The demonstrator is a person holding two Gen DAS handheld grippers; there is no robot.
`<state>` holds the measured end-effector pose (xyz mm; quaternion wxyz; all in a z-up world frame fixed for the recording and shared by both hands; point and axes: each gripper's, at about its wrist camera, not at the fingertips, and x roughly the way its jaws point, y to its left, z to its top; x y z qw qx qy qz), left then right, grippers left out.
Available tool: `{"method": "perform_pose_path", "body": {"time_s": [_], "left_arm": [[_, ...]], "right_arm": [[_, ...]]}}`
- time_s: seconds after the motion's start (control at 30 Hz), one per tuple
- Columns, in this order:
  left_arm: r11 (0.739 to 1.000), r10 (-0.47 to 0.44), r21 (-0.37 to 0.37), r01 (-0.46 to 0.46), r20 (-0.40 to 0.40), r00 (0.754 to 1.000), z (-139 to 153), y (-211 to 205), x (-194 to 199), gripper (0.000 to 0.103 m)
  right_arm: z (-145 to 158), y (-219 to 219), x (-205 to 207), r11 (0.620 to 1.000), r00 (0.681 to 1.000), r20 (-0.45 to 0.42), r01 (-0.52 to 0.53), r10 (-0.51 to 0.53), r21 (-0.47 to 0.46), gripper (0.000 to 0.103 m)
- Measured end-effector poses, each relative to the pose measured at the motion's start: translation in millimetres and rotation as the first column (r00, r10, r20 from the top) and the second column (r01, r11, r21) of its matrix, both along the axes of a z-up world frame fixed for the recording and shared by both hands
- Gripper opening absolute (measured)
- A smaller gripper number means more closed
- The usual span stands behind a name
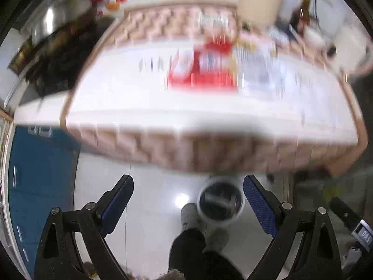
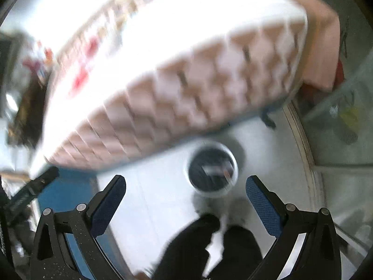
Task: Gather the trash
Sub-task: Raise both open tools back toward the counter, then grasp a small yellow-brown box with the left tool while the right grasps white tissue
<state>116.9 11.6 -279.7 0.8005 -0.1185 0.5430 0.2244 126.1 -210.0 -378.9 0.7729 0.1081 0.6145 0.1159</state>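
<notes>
glossy white floor (image 1: 151,200) under a quilted pink-edged table (image 1: 163,107). round white bin (image 1: 220,201), dark inside, on floor beside feet. left gripper (image 1: 188,186) and right gripper (image 2: 185,186) wide, empty.

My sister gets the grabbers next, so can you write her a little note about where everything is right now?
Left tool: open, holding nothing, above the floor.
Right tool: open, holding nothing too.
Trash bin: on the white floor by the table's near edge, just ahead of your feet; something pale already lies inside, too blurred to name.
Table: a red package and clear wrappers are on top.
Done: possibly one drop in the bin.
Left: pick up the table litter and bin it.
</notes>
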Motion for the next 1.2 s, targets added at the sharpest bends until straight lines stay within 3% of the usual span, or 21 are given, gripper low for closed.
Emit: {"method": "perform_pose_path", "body": {"time_s": [0.1, 0.17, 0.3, 0.37, 0.4, 0.43, 0.47, 0.53, 0.57, 0.6, 0.63, 0.67, 0.73, 0.83, 0.87, 0.9, 0.93, 0.97, 1.0, 1.07, 1.2], "left_arm": [[0.999, 0.001, 0.036, -0.002, 0.028, 1.0, 24, 25, 45, 0.096], [0.999, -0.02, 0.045, 0.019, 0.013, 1.0, 24, 41, 93, 0.096], [0.984, -0.148, 0.087, 0.153, -0.054, 0.987, 19, 38, 176, 0.096], [0.936, -0.303, 0.154, 0.316, -0.104, 0.947, 15, 28, 219, 0.096], [0.891, -0.393, 0.192, 0.412, -0.131, 0.91, 11, 21, 235, 0.096], [0.815, -0.496, 0.241, 0.528, -0.182, 0.849, 3, 10, 256, 0.096], [0.752, -0.557, 0.269, 0.602, -0.229, 0.798, -2, 3, 267, 0.096], [0.58, -0.676, 0.3, 0.758, -0.341, 0.653, -20, -13, 289, 0.096], [0.5, -0.719, 0.282, 0.819, -0.392, 0.574, -30, -19, 297, 0.096], [0.446, -0.741, 0.266, 0.854, -0.426, 0.52, -37, -22, 302, 0.096], [0.368, -0.765, 0.228, 0.901, -0.477, 0.433, -50, -26, 306, 0.096], [0.318, -0.776, 0.206, 0.925, -0.504, 0.379, -58, -28, 308, 0.096], [0.256, -0.786, 0.17, 0.952, -0.536, 0.307, -73, -32, 313, 0.096], [0.216, -0.797, 0.141, 0.966, -0.546, 0.258, -88, -35, 326, 0.099], [0.207, -0.816, 0.132, 0.969, -0.523, 0.246, -87, -36, 330, 0.094], [0.215, -0.835, 0.112, 0.97, -0.495, 0.242, -84, -37, 334, 0.086], [0.237, -0.851, 0.07, 0.969, -0.466, 0.242, -82, -36, 340, 0.067], [0.25, -0.858, 0.047, 0.967, -0.453, 0.244, -80, -37, 345, 0.06], [0.239, -0.865, 0.062, 0.969, -0.439, 0.242, -78, -38, 347, 0.05], [0.272, -0.87, 0.064, 0.96, -0.41, 0.274, -73, -39, 355, 0.032], [0.38, -0.864, 0.069, 0.922, -0.328, 0.381, -52, -34, 366, 0.021]], "right_arm": [[37, 4, 49, 0.999, 0.996, 0.071, 0.046, -0.044, -0.023, 0.103], [44, 12, 96, 0.996, 0.995, 0.079, 0.067, -0.063, -0.052, 0.103], [21, 36, 185, 0.986, 0.996, 0.028, 0.088, -0.085, -0.139, 0.103], [-7, 47, 219, 0.979, 0.996, -0.035, 0.075, -0.083, -0.189, 0.102], [-18, 54, 235, 0.969, 0.995, -0.062, 0.061, -0.078, -0.238, 0.098], [-26, 57, 239, 0.963, 0.995, -0.072, 0.05, -0.072, -0.264, 0.086], [-30, 60, 246, 0.949, 0.995, -0.062, 0.05, -0.073, -0.311, 0.082], [-27, 61, 252, 0.933, 0.998, -0.017, 0.057, -0.067, -0.354, 0.065], [-24, 58, 256, 0.928, 0.997, 0.008, 0.072, -0.074, -0.366, 0.047], [-21, 50, 260, 0.926, 0.995, 0.027, 0.104, -0.101, -0.362, 0.036], [-20, 42, 262, 0.927, 0.991, 0.03, 0.131, -0.128, -0.351, 0.017], [-19, 33, 265, 0.932, 0.988, 0.028, 0.153, -0.152, -0.328, 0.009], [-19, 20, 267, 0.937, 0.983, 0.02, 0.182, -0.184, -0.299, 0.006], [-18, 10, 269, 0.936, 0.979, 0.014, 0.197, -0.201, -0.293, 0.006], [-18, 9, 270, 0.936, 0.979, 0.011, 0.199, -0.205, -0.292, 0.006], [-19, 10, 271, 0.935, 0.978, 0.009, 0.202, -0.208, -0.293, 0.006], [-19, 11, 273, 0.933, 0.977, 0.008, 0.207, -0.214, -0.295, 0.006], [-19, 11, 274, 0.931, 0.975, 0.009, 0.215, -0.222, -0.293, 0.006], [-19, 11, 274, 0.931, 0.973, 0.01, 0.222, -0.229, -0.291, 0.006], [-18, 10, 275, 0.928, 0.969, 0.009, 0.24, -0.248, -0.284, 0.006], [-15, 3, 281, 0.926, 0.962, 0.029, 0.27, -0.273, -0.265, 0.002]]}}
